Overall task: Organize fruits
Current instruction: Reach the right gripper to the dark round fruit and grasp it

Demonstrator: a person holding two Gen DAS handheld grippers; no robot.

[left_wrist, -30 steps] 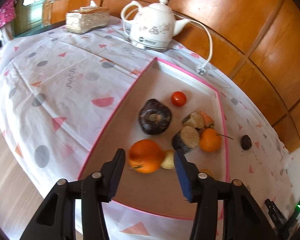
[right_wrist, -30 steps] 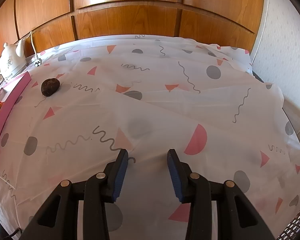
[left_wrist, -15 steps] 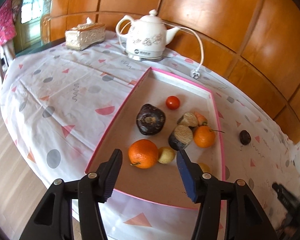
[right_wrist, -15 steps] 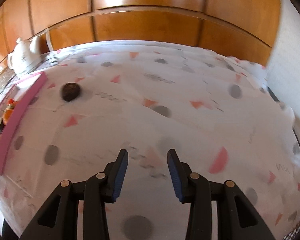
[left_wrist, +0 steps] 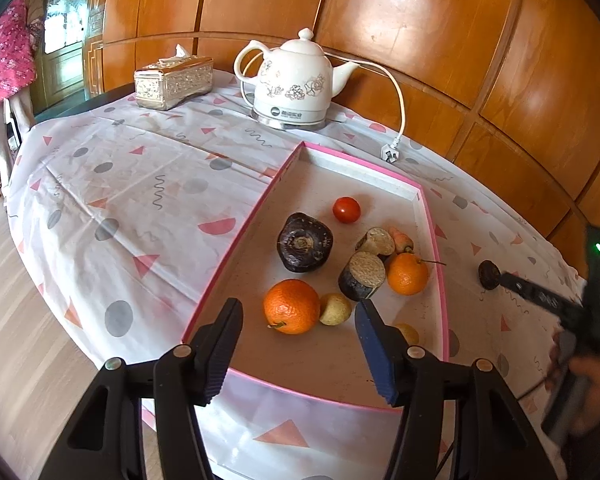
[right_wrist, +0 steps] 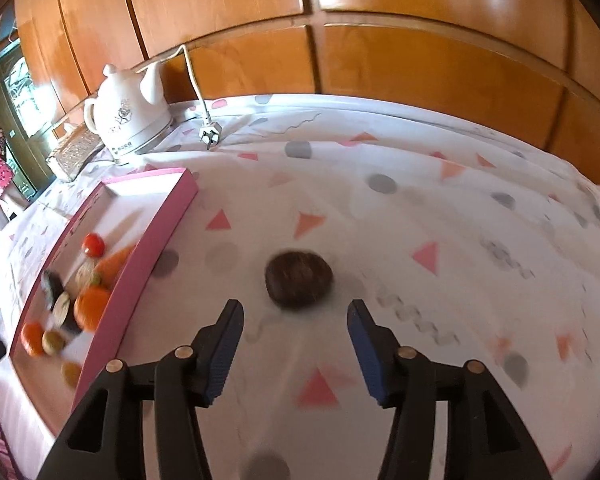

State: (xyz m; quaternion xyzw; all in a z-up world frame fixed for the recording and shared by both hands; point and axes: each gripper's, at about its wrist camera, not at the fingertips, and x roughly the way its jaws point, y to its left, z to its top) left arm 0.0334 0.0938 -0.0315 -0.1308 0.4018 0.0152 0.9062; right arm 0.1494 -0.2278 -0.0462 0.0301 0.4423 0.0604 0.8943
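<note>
Fingers of the left gripper (left_wrist: 298,322) spread and still widening, nothing between the pads; they hang over the near end of the pink-rimmed tray (left_wrist: 240,236), just short of the large orange (left_wrist: 291,306). Right gripper (right_wrist: 295,322) fingers also parting, empty, with the dark round fruit (right_wrist: 299,279) on the tablecloth (right_wrist: 380,240) just ahead of the tips, apart from them.

Left wrist view alone gives the tray contents sharply: tomato (left_wrist: 346,210), dark purple root (left_wrist: 304,242), two cut dark pieces, small orange (left_wrist: 407,274), pale yellow fruit (left_wrist: 335,309). It also shows the right gripper from outside, at far right by the dark fruit. Right wrist view is motion-blurred; tray sits left of the fruit, kettle (right_wrist: 130,116) behind
</note>
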